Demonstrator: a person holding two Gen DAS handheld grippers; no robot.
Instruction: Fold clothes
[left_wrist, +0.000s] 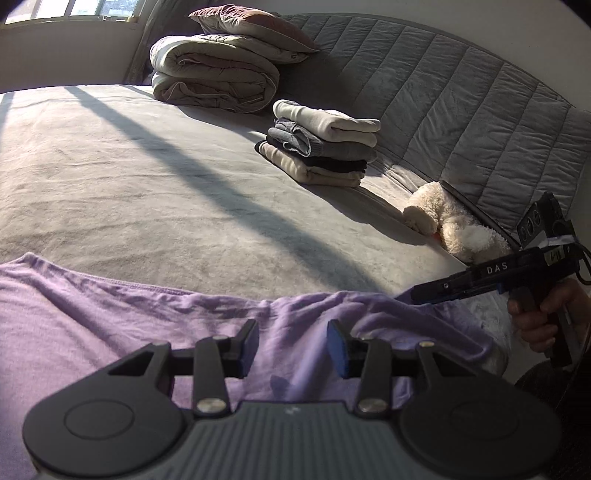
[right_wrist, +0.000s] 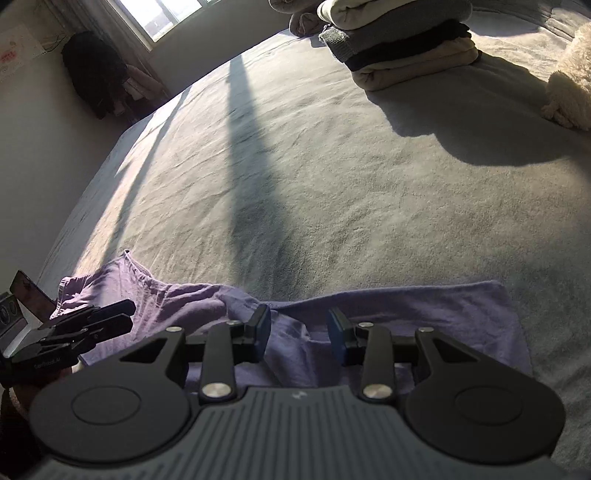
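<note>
- Lilac garment (left_wrist: 110, 325) spread rumpled along the near edge of the grey bed cover (left_wrist: 166, 177), filling the 6 to 9 o'clock part of the left wrist view and running on toward 4 o'clock
- Left gripper (left_wrist: 293, 349) poised over that cloth, jaws partly spread, a strip of lilac fabric showing in the gap between the blue pads; pads not pressing on it, nothing pinched
- Same garment (right_wrist: 424, 314) in the right wrist view lying from 8 o'clock across to 4 o'clock, its far hem straight at the right, bunched and creased toward the left
- Right gripper (right_wrist: 300, 332) likewise partly spread above the cloth, a fold ridge passing under the gap, fingers clear of the fabric on either side
- Right gripper also seen from the left wrist at 4 o'clock (left_wrist: 421, 293), held in a hand (left_wrist: 535, 321), tip over the garment's right end; from this side cannot tell how the jaws stand
- Left gripper seen from the right wrist at 8 o'clock (right_wrist: 127, 314), fingertips over the crumpled left end of the garment
- Stack of folded clothes (left_wrist: 321, 144) at 1 o'clock on the bed, well apart from both grippers
- Folded duvet (left_wrist: 214, 74) with a pillow (left_wrist: 255, 26) on top at 12 o'clock
- Plush toy (left_wrist: 454, 225) at 3 o'clock against the quilted headboard (left_wrist: 461, 92)
</note>
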